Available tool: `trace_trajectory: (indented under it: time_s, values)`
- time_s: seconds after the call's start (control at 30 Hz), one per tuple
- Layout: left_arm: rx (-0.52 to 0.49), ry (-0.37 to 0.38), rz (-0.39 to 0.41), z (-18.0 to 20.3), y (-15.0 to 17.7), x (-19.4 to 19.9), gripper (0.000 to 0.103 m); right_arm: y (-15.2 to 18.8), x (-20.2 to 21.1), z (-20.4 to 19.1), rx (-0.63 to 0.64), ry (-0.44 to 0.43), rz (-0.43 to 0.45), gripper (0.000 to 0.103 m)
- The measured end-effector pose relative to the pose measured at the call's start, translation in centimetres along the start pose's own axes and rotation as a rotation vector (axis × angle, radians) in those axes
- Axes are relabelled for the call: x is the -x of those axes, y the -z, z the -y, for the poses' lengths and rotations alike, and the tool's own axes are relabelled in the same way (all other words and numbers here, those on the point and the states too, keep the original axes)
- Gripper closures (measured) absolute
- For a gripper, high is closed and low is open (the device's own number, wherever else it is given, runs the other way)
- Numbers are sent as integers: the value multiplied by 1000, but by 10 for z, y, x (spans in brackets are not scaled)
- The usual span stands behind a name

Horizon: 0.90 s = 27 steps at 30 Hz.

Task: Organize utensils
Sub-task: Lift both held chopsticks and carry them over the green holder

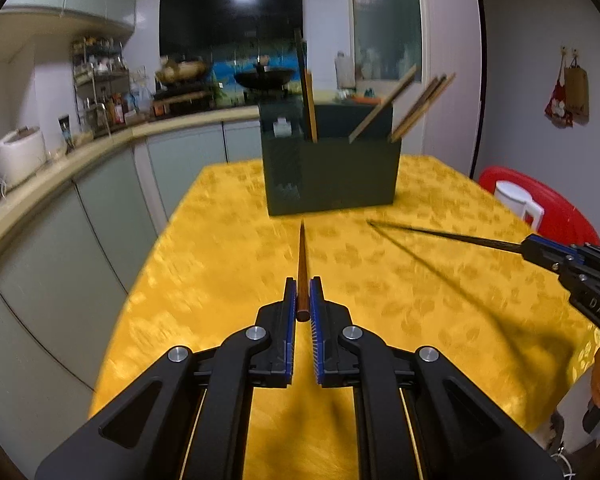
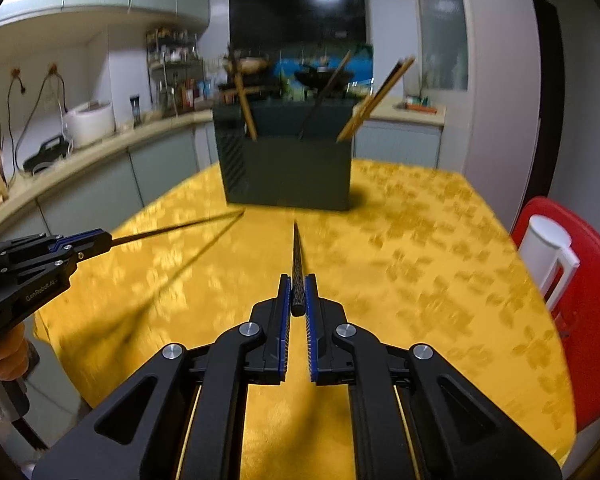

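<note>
Left wrist view: the left gripper (image 1: 303, 300), black with ribbed blue pads, is clamped on one round, tapered brown wooden chopstick (image 1: 302, 264) that points toward the far holder, clear of the cloth. A dark green box-shaped utensil holder (image 1: 332, 172) stands at the far end of the table on a glossy yellow patterned tablecloth (image 1: 204, 280). About five wooden chopsticks (image 1: 420, 104) lean in it, one set upright at left and the rest slanting right; blur prevents an exact count. At right, the right gripper (image 1: 534, 245) grips one thin dark chopstick (image 1: 440, 234).

Right wrist view: the right gripper (image 2: 297, 298) is closed on one dark, speckled, tapered chopstick (image 2: 297, 268), aimed at the holder (image 2: 288, 168). At left, the left gripper (image 2: 100, 240) holds its chopstick (image 2: 180, 228). A white pitcher (image 2: 548, 256) stands on a red plastic stool (image 2: 592, 320) at right.
</note>
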State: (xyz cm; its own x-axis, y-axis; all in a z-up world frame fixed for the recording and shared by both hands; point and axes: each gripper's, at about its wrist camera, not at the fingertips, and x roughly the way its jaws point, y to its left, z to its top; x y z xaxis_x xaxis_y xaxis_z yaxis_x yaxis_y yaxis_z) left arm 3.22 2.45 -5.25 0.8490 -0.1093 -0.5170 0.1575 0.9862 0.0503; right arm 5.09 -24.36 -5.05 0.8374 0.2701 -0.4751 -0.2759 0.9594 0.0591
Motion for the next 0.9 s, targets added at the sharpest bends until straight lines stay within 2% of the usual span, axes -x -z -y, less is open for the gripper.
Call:
trace_trajectory:
  time_s: [0.17, 0.47, 0.7, 0.9]
  values:
    - [-12, -3, 81, -2, -30, 20, 96, -28, 19, 8, -14, -15, 85, 96]
    - [-29, 6, 182, -2, -76, 36, 96, -67, 32, 9, -20, -52, 168, 96]
    - [-25, 34, 197, -5, -100, 34, 96, -93, 30, 10, -7, -53, 196, 96]
    - [-40, 38, 204, -9, -113, 29, 96, -117, 21, 19, -15, -43, 182, 96]
